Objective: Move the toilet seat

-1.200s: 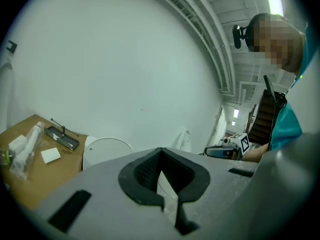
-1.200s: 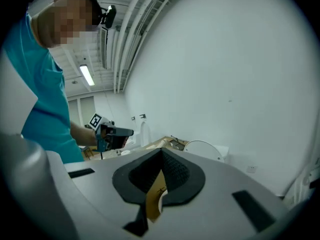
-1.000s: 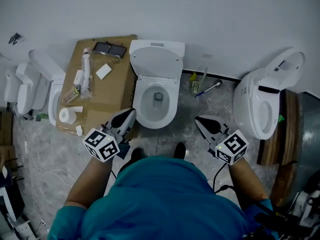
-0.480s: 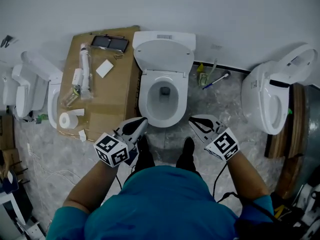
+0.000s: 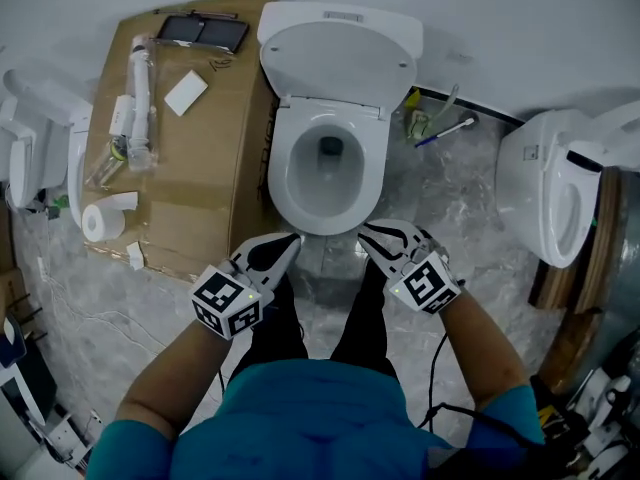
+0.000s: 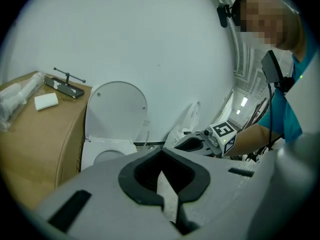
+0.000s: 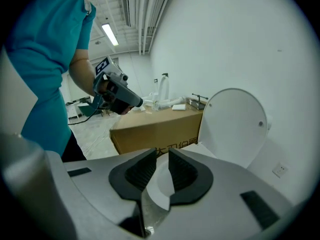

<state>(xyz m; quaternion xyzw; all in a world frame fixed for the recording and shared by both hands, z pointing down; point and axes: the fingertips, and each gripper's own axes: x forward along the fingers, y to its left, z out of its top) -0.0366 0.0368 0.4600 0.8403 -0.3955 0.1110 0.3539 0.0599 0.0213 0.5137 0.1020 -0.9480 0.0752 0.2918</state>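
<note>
Standing open against the white wall, the toilet seat (image 5: 338, 58) is a glossy white, solid oval panel, hinged at the back of the toilet bowl (image 5: 283, 193) and tilted up behind it. In the right gripper view one small round bumper shows near its edge. Below it the bowl's opening lies uncovered, ringed by a flat white surround. I cannot tell whether that surround is a separate ring or the bare rim. The toilet stands between a cardboard box (image 5: 190, 198) just beside it and another white toilet (image 5: 560, 198) well apart. The left gripper (image 5: 285, 243) is near the bowl's front edge, its jaws together at the tips with nothing in them. The right gripper (image 5: 372, 236) is beside it at the same edge. Its jaws have just been opening and stand a narrow gap apart, with nothing between them.
</note>
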